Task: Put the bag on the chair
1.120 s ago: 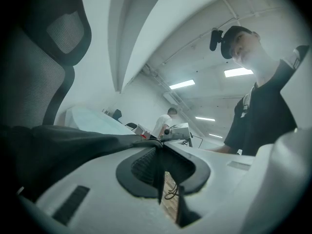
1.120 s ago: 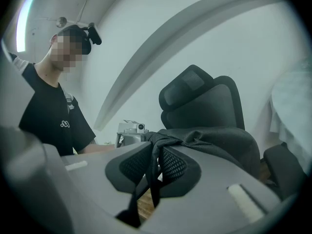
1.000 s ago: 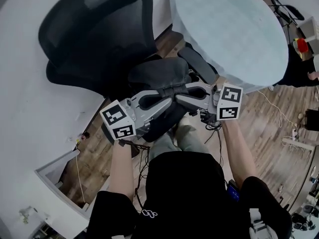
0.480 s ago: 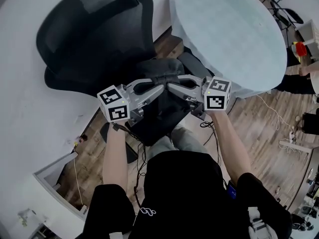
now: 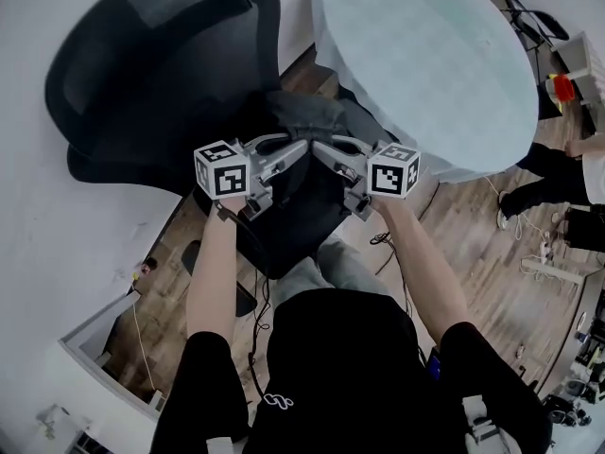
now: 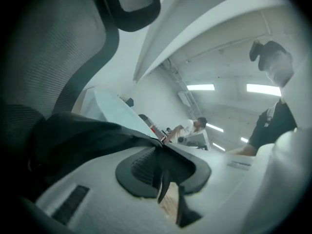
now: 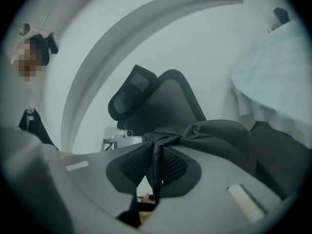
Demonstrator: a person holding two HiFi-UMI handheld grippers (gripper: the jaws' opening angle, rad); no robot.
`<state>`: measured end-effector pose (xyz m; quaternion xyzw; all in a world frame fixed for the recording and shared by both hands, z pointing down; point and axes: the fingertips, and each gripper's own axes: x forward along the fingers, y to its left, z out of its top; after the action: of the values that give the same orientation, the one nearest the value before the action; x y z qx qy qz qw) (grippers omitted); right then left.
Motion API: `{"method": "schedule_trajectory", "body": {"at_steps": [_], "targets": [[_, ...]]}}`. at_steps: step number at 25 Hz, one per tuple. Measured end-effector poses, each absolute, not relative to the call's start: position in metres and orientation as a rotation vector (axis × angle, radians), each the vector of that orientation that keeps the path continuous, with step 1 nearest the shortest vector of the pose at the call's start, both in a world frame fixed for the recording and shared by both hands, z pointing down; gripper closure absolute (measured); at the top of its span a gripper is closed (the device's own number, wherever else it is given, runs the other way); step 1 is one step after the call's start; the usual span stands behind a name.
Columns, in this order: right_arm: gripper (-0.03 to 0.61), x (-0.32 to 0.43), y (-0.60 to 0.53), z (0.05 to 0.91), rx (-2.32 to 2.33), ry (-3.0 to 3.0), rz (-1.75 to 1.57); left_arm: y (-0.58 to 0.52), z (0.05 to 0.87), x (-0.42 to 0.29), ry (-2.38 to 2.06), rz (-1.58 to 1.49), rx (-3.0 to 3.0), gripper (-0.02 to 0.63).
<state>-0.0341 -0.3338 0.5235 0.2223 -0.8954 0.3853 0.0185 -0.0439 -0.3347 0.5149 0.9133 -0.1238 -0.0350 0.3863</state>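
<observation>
Left tool (image 5: 297,148) on largely hidden bag (image 5: 306,112)

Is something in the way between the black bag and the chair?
No, nothing I can see. The bag hangs right beside the chair, with no other thing between them. The round table is on the bag's other side.

The bag (image 5: 307,116) is black, the chair (image 5: 142,74) black with a mesh back, the bench (image 5: 425,55) pale blue-green, the floor (image 5: 492,244) brown wood planks.
</observation>
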Motion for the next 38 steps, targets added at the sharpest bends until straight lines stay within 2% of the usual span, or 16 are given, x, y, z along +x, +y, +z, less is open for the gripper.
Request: {"method": "schedule_trajectory", "body": {"at_steps": [3, 7, 11, 15, 17, 24, 26, 29, 30, 35, 38], "targets": [[0.535, -0.037, -0.348, 0.531, 0.776, -2.782, 1.314, -0.351, 0.523, -0.05, -0.414, -0.196, 2.24, 0.567], [0.531, -0.038, -0.353, 0.545, 0.889, -2.71, 1.327, -0.359, 0.543, -0.058, -0.575, -0.204, 2.149, 0.528], [0.47, -0.041, -0.339, 0.549, 0.804, -2.665, 1.204, -0.347, 0.55, -0.066, -0.656, -0.124, 2.161, 0.483], [0.366, -0.035, -0.317, 0.555, 0.683, -2.587, 1.045, -0.328, 0.552, -0.073, -0.7, -0.02, 2.201, 0.451], [0.367, -0.026, -0.312, 0.551, 0.678, -2.58, 1.0, -0.32, 0.552, -0.08, -0.746, 0.018, 2.202, 0.441], [0.395, 0.0, -0.322, 0.51, 0.825, -2.671, 0.902, -0.312, 0.519, -0.122, -1.078, 0.092, 2.228, 0.448], [0.446, -0.002, -0.337, 0.488, 0.909, -2.734, 0.865, -0.323, 0.488, -0.129, -1.149, 0.0, 2.264, 0.502], [0.586, -0.021, -0.359, 0.453, 0.975, -2.86, 0.867, -0.349, 0.443, -0.138, -1.294, -0.087, 2.309, 0.584], [0.587, -0.029, -0.365, 0.441, 0.981, -2.898, 0.872, -0.356, 0.43, -0.14, -1.355, -0.097, 2.317, 0.62], [0.575, -0.051, -0.382, 0.389, 1.11, -2.991, 0.733, -0.373, 0.383, -0.134, -1.523, -0.164, 2.338, 0.618], [0.575, -0.044, -0.383, 0.386, 1.232, -2.915, 0.64, -0.366, 0.39, -0.138, -1.65, -0.103, 2.282, 0.618]]}}
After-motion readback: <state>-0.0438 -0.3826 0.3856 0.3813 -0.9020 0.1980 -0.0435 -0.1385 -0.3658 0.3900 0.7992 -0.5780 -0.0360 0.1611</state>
